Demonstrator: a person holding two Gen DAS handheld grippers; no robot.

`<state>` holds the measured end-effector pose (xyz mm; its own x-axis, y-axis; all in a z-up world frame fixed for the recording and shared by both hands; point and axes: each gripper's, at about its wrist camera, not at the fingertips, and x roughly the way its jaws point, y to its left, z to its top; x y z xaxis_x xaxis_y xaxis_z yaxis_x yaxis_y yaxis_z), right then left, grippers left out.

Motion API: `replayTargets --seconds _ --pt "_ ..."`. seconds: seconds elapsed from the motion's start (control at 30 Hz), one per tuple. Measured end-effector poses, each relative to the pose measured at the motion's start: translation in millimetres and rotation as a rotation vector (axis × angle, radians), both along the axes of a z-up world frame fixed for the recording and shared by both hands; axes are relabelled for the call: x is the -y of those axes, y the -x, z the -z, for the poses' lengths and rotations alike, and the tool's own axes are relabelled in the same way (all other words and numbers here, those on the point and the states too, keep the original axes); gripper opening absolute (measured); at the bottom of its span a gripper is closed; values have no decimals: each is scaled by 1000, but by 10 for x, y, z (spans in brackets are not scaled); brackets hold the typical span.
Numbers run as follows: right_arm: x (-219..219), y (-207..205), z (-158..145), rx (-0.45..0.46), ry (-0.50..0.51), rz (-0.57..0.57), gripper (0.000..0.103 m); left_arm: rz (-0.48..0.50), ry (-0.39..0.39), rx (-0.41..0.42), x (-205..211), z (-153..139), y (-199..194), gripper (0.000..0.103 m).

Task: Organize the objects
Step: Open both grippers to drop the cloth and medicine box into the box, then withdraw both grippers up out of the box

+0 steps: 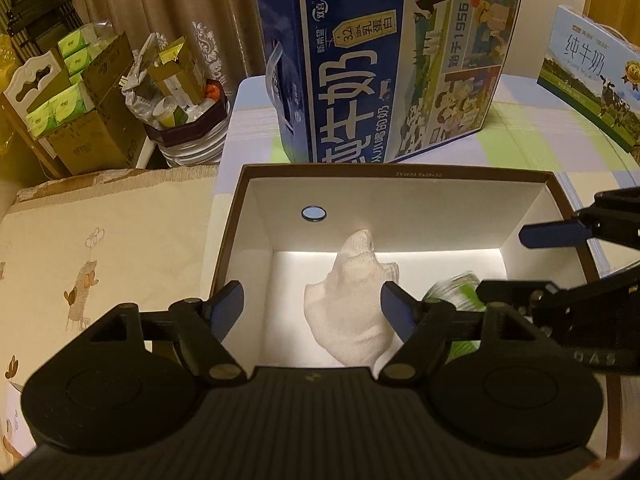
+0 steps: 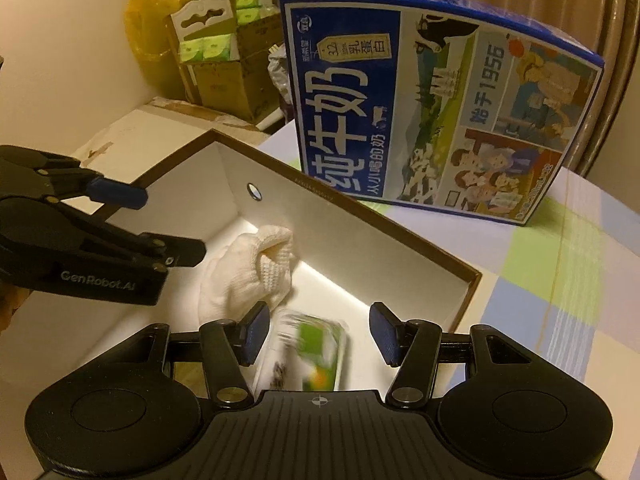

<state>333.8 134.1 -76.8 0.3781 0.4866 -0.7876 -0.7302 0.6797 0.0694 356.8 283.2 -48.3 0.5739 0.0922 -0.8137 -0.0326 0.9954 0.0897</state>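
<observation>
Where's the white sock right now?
The white sock lies crumpled on the floor of the open box, against its far wall. In the right wrist view it sits just left of the blurred green packet, between both open grippers.

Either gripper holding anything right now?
Nothing is held. The left gripper and right gripper are both open above the white-lined box; crumpled white cloth and blurred green packet sit inside.

A blue milk carton is standing upright on the checked counter, with a paler milk box sitting well apart to its right. Beyond the counter's left edge, cardboard boxes holding green tissue packs are resting beside a full bin, and curtains are hanging behind.
</observation>
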Motion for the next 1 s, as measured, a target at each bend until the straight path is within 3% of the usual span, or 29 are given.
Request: replayTargets --seconds 1.0 --pt "570 695 -509 -30 -124 -16 53 -21 28 27 252 -524 856 91"
